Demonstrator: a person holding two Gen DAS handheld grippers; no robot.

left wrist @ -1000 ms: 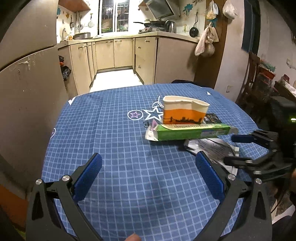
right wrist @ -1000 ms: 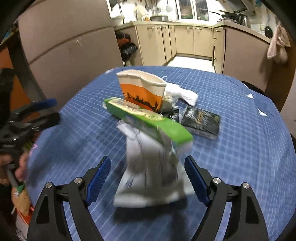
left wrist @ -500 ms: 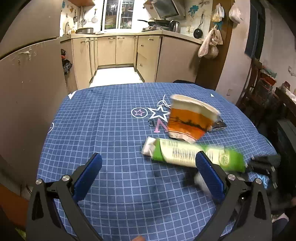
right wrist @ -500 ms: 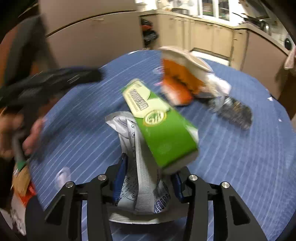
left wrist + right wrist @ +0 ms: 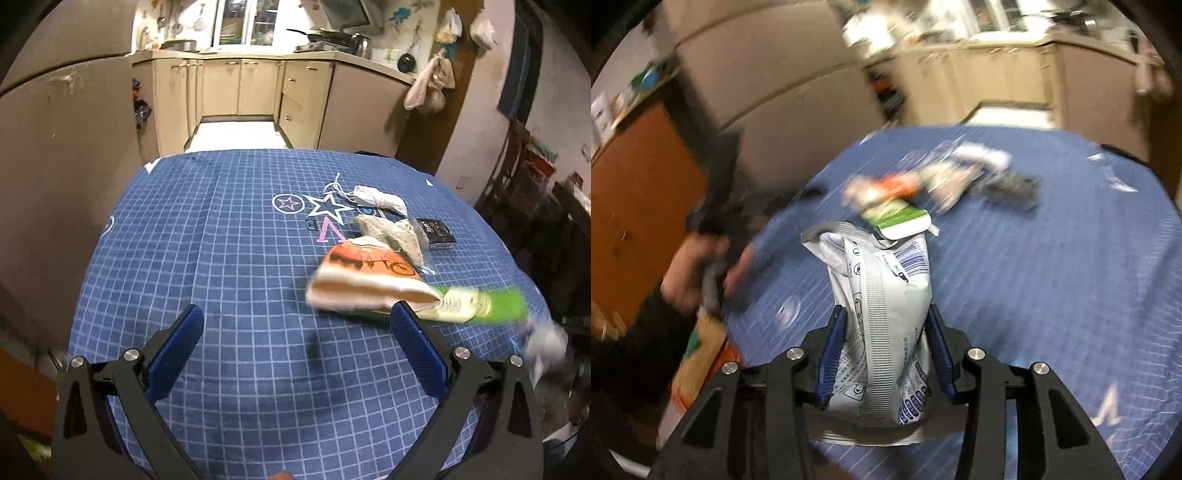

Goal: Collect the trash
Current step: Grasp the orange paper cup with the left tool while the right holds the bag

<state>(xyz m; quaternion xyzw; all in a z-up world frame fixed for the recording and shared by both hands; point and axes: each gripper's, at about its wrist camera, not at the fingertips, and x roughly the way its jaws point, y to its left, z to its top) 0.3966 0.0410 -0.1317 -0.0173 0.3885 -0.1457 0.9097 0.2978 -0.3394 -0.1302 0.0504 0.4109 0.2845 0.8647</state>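
Note:
My right gripper (image 5: 884, 347) is shut on a crumpled silver-white wrapper (image 5: 882, 295) and holds it above the blue checked tablecloth (image 5: 1052, 258). A green carton (image 5: 901, 219) rests on the wrapper's far end, blurred. In the left wrist view the carton (image 5: 480, 304) and an orange paper cup (image 5: 365, 280) on its side are at the right, blurred. My left gripper (image 5: 295, 347) is open and empty over the tablecloth (image 5: 221, 258), left of the cup.
A white cloth pouch (image 5: 376, 197), a clear crumpled bag (image 5: 395, 232) and a black packet (image 5: 437, 230) lie beyond the cup. Kitchen cabinets (image 5: 240, 88) stand behind the table. A chair (image 5: 524, 173) is at the far right.
My right gripper closed on the wrapper and lifted it. The carton and cup were dragged along; the cup tipped over onto its side. The left gripper stayed open.

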